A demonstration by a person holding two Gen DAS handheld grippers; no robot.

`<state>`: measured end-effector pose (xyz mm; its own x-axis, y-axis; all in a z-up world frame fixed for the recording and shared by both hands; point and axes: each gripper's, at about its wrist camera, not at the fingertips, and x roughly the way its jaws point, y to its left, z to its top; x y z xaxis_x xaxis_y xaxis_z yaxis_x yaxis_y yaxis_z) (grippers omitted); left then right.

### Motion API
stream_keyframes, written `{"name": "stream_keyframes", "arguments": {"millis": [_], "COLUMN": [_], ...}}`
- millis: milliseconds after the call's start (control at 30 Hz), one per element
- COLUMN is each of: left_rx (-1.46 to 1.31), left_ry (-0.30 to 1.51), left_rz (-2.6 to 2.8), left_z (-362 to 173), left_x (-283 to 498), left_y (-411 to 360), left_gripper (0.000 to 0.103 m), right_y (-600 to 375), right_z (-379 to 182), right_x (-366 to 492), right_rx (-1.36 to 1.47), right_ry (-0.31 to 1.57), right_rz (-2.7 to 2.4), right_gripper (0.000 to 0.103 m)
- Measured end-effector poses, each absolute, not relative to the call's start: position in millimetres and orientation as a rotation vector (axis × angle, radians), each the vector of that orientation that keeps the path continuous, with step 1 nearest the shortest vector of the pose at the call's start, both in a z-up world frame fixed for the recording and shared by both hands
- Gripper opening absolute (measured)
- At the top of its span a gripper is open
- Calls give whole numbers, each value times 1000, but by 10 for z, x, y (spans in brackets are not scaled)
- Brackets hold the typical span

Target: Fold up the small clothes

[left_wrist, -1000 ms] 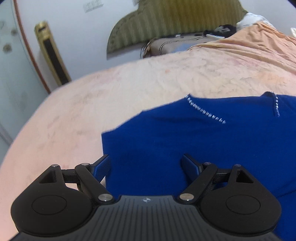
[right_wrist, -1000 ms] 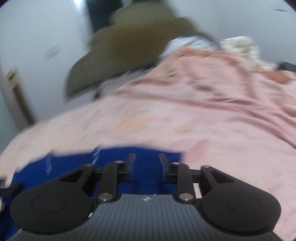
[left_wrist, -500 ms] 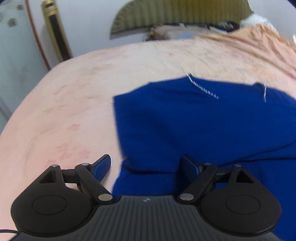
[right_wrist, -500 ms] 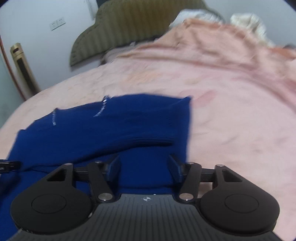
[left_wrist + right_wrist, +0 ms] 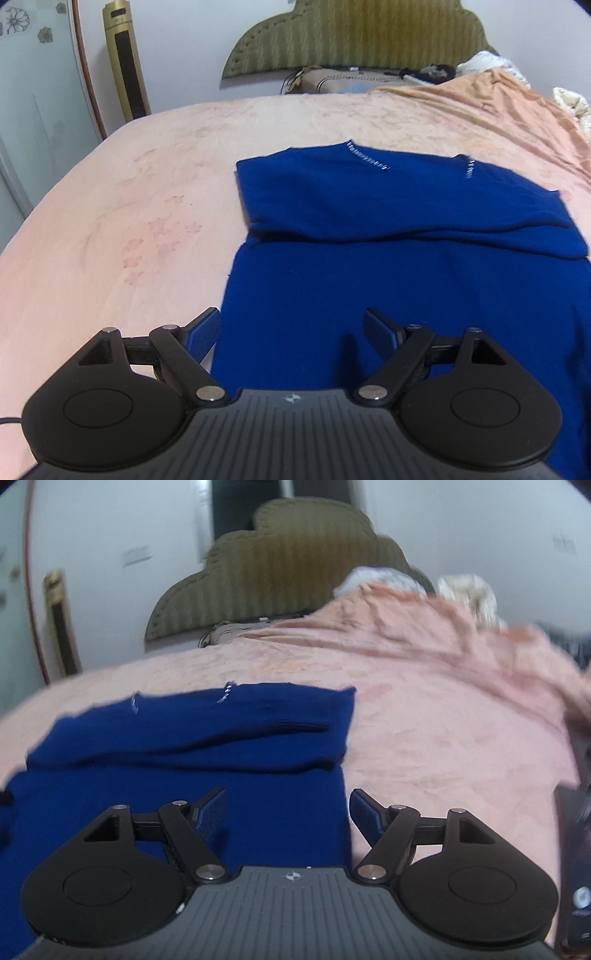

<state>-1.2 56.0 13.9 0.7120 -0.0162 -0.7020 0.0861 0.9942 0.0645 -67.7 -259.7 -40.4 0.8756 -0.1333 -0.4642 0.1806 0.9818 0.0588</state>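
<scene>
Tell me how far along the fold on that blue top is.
Done: the blue top lies on the pink bedspread with its neckline end folded over. In hand: nothing; left gripper and right gripper are open at its near corners. Left: probably folding the near half up.

- The pink bedspread (image 5: 122, 229) lies bare and flat to the left of the blue garment (image 5: 406, 236), giving open passage along that side up to the bed's edge.
- To the garment's right the bedspread (image 5: 443, 738) is also bare nearby, then rises into rumpled folds farther back.
- A dark flat device (image 5: 576, 867) lies at the right edge, narrowing the room there.
- Behind the garment a free strip of bed runs up to the olive headboard (image 5: 354, 33), where clutter (image 5: 369, 79) blocks the way.
- A gold tower unit (image 5: 125, 62) stands off the bed's far-left corner.
</scene>
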Motion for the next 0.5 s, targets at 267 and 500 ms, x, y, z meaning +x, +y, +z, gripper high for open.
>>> {"name": "stream_keyframes", "arguments": {"millis": [267,500], "left_rx": [118,126], "left_ry": [764,802], "left_rz": [-125,-113], "left_z": [187,61], "left_x": [-244,-244], "left_y": [545,689], "left_gripper": [84,84], "right_y": [-2572,-2618], "right_z": [-221,-290], "right_x": [-730,-803], "right_rx": [-69,-21], "right_ry": [500,592], "right_rz": [-192,-107], "right_gripper": [80,84]}}
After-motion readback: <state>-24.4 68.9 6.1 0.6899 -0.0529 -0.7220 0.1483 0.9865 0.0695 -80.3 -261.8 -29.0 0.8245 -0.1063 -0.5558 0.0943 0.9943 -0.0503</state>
